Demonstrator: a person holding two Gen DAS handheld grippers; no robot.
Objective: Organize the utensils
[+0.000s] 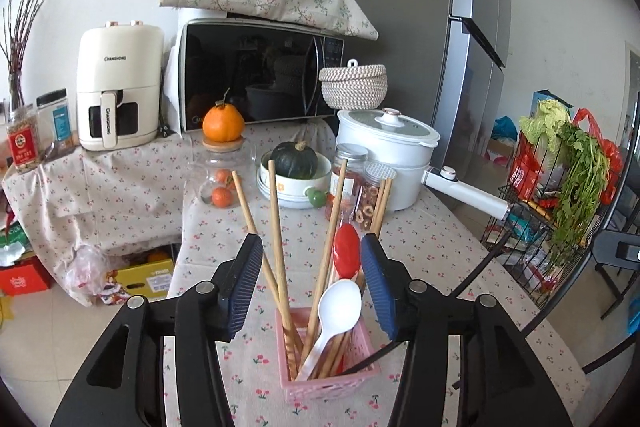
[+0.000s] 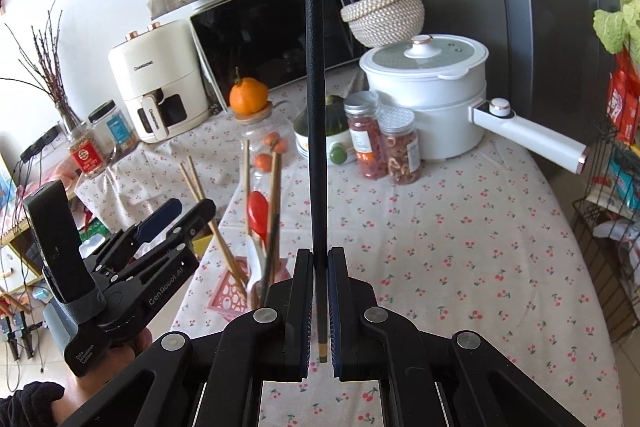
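Note:
A pink slotted holder (image 1: 328, 381) stands on the cherry-print tablecloth (image 1: 440, 267), near its left edge. It holds several wooden chopsticks (image 1: 277, 227), a red spoon (image 1: 346, 254) and a white spoon (image 1: 335, 307). My left gripper (image 1: 312, 251) hovers just above the holder, open, the utensil tops rising between its blue pads without touching them. In the right wrist view my right gripper (image 2: 320, 263) is shut on a black chopstick (image 2: 316, 115) that stands upright, to the right of the holder (image 2: 232, 291). The left gripper (image 2: 176, 215) shows there at the left, held by a hand.
At the back stand a microwave (image 1: 260, 75), an air fryer (image 1: 118, 87), a white pot with a long handle (image 1: 388, 155), two snack jars (image 1: 360, 187), a bowl with a dark squash (image 1: 294, 167) and a glass jar topped by an orange (image 1: 223, 125). A wire rack of vegetables (image 1: 560, 195) is at the right.

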